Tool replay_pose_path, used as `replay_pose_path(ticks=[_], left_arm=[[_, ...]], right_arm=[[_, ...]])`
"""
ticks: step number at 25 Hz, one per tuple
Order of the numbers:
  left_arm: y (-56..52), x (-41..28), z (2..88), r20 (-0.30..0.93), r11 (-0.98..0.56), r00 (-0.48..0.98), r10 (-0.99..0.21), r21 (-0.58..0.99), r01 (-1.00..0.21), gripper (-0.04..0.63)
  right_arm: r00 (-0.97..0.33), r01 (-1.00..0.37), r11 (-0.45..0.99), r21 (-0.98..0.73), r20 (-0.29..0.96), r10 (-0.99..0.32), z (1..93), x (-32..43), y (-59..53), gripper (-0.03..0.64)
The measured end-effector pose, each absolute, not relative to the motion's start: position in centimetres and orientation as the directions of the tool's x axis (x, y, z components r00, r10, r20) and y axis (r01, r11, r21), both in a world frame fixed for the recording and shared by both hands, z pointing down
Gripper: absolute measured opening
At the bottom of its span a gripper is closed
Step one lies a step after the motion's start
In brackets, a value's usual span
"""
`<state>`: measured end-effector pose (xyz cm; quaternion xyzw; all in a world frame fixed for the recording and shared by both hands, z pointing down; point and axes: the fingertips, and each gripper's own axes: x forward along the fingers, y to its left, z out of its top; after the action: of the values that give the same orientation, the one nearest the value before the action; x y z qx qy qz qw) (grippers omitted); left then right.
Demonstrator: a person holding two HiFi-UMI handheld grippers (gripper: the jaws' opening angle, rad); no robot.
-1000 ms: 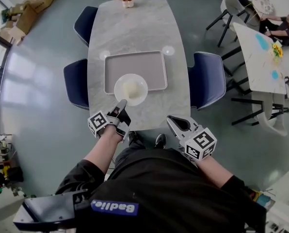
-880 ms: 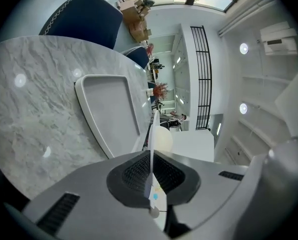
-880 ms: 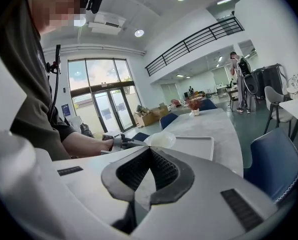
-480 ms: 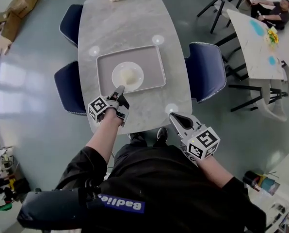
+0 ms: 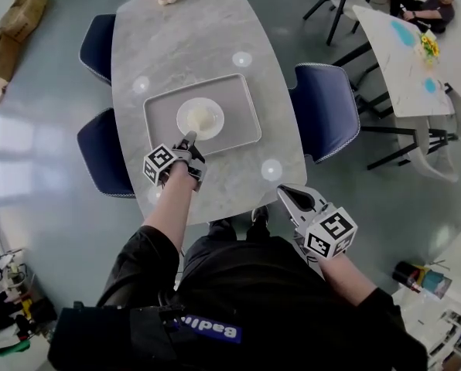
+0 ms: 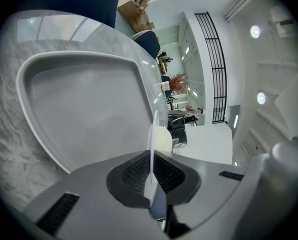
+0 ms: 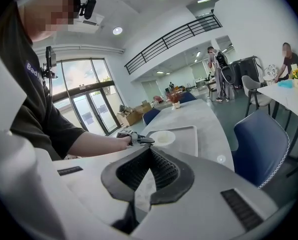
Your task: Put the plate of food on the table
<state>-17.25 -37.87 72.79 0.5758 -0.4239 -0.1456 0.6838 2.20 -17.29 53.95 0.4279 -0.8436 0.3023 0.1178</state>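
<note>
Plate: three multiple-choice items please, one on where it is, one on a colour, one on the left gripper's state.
1. In the head view, the plate shows over:
A. the tray
B. a sink
C. a stove
2. The tray is:
A. red
B. grey
C. green
3. The left gripper is:
A. open and empty
B. out of view
C. shut on the plate's rim

Key:
1 A, the plate sits inside the tray's outline.
2 B, the tray's bare surface is grey.
3 C, the left gripper view shows the rim clamped between the jaws.
</note>
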Motion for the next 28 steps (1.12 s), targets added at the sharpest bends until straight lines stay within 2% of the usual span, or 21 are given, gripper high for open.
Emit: replay_pose_path(ticks=[8, 16, 23, 28], left_arm=[[-38.8, -17.0, 75.0, 0.479, 0.336, 0.582, -0.657, 0.877, -0.343, 0.018], [-39.3, -16.8, 75.7, 0.494, 0.344, 0.575, -0.652, 0.869, -0.357, 0.018], [-39.7, -17.5, 76.4, 0.59, 0.321, 0.552, -0.59, 0.798, -0.51, 0.02], [-40.0, -17.8, 76.7, 0.667, 0.288, 0.514, -0.539, 0.719, -0.632, 0.047]], right_arm=[[-0.579, -0.811, 0.408, -0.42, 0.48, -0.659, 54.8, 3.7, -17.3, 0.011], [-0.581, -0.81, 0.397, -0.432, 0.492, -0.649, 55.5, 3.8, -17.2, 0.011], [-0.61, -0.789, 0.433, -0.436, 0.467, -0.64, 55.1, 2.9, -17.1, 0.011], [-0.595, -0.801, 0.43, -0.416, 0.476, -0.647, 55.3, 3.1, -16.8, 0.011]])
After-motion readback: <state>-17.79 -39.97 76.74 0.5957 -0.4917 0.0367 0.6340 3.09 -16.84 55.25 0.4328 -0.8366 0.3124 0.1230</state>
